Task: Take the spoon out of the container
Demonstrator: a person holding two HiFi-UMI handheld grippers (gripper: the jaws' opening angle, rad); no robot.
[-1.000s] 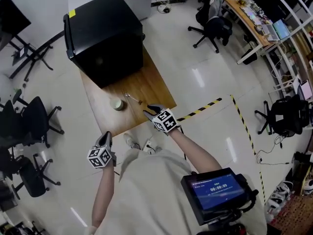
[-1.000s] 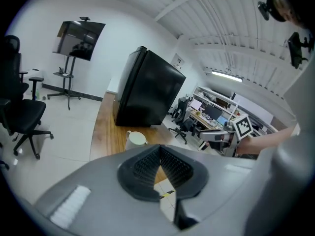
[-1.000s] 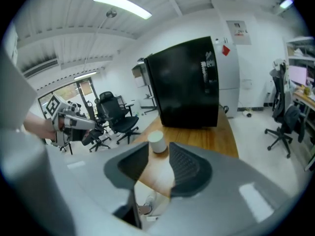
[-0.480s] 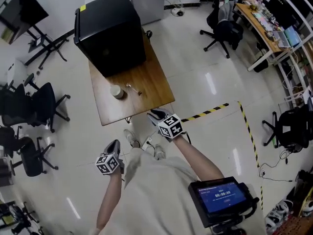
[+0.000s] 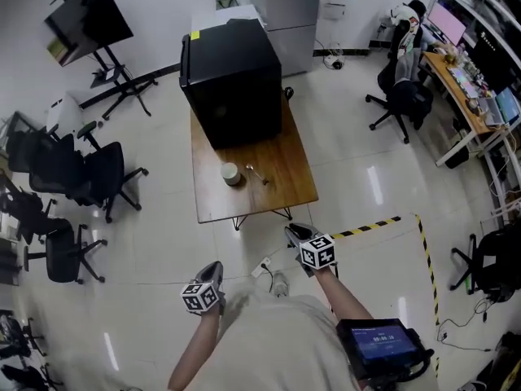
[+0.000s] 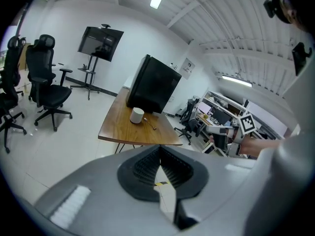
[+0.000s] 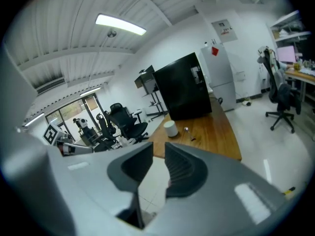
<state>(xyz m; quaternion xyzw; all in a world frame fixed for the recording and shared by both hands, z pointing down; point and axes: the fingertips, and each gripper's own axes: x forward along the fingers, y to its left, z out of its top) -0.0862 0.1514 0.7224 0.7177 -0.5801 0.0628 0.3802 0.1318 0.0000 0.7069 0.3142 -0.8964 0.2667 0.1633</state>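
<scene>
Head view shows the spoon (image 5: 256,173) only as a thin sliver on the table (image 5: 286,182), beside the container (image 5: 231,173), well ahead of both grippers. The left gripper (image 6: 158,149) has its jaws together, empty. The right gripper (image 7: 158,149), whose jaws have just been closing, stands partly open, holding nothing.

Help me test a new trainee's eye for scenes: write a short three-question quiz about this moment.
1. True or false: the spoon lies inside the container.
2. What stands on the wooden table behind the container? A) a black cabinet B) a monitor C) an office chair
3. What does the left gripper hold?

Key:
1. False. The spoon lies on the table beside the container.
2. A.
3. Nothing. Its jaws are together and empty.
</scene>
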